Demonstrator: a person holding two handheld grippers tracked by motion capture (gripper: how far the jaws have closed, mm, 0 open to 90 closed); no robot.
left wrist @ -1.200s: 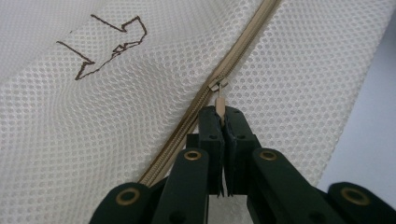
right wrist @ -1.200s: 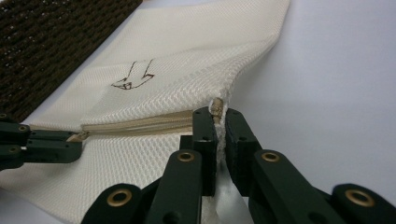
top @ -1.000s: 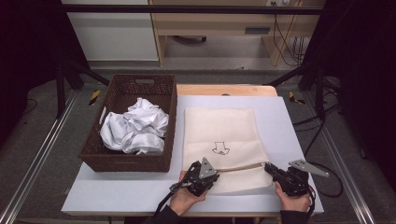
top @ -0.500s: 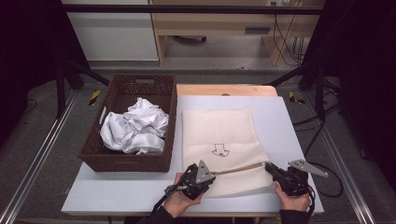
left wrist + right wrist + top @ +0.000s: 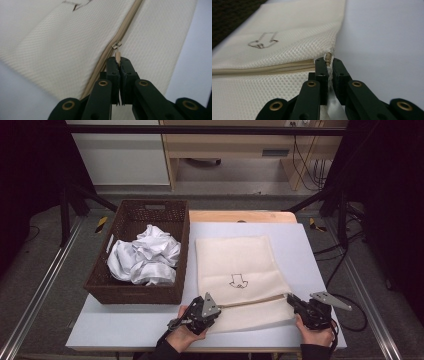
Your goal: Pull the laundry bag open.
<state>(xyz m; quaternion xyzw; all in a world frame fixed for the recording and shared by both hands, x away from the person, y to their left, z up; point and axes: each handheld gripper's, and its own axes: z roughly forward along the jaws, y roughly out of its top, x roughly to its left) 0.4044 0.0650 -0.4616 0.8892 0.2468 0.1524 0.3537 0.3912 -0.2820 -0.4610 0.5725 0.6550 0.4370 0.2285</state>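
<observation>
Hand-held gripper (image 5: 119, 65) on the left pinches the zipper pull (image 5: 117, 53) of a mesh bag (image 5: 235, 265); the right one (image 5: 328, 65) clamps the bag's corner, bracing for the pull that likely opens it.

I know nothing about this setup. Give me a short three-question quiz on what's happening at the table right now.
1. True or false: the left hand-held gripper is shut on the zipper pull of the cream mesh bag.
2. What does the right hand-held gripper pinch? A) the crumpled white cloth B) the bag's edge at the zipper's end C) the basket rim
3. Fill in: the white cloth lies in the ___.

Key: 1 true; 2 B; 3 wicker basket.
</observation>
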